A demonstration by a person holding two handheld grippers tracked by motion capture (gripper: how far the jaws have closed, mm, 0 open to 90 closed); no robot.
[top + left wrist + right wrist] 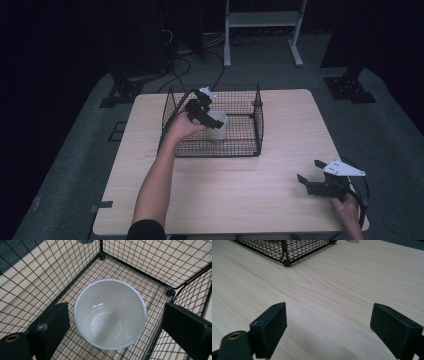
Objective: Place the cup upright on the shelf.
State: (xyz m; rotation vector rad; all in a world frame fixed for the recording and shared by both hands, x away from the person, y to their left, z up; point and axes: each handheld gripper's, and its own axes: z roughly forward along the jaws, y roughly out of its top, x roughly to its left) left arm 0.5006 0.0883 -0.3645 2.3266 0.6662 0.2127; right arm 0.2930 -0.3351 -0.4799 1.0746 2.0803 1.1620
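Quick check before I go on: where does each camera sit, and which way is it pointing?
High view: above the person's side, facing forward and down on the table; forearms, both grippers.
Left gripper view: on the left gripper, looking down into the white cup; open jaws.
Right gripper view: on the right gripper, low across the table; open jaws.
All share the wire basket.

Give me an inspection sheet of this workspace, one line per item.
Surface: light wooden table, bare around the basket.
Job's things: white cup stands upright and empty inside the black wire basket.
Clutter: nothing seen.
Grippers: left gripper is over the basket, jaws open either side of the cup, not touching it; right gripper is low over the table's near right corner, jaws open, holding nothing.
Cables: a black cable loops from the right gripper; more cables lie on the floor beyond the table.
Surroundings: grey floor, a white frame stand, dark background.
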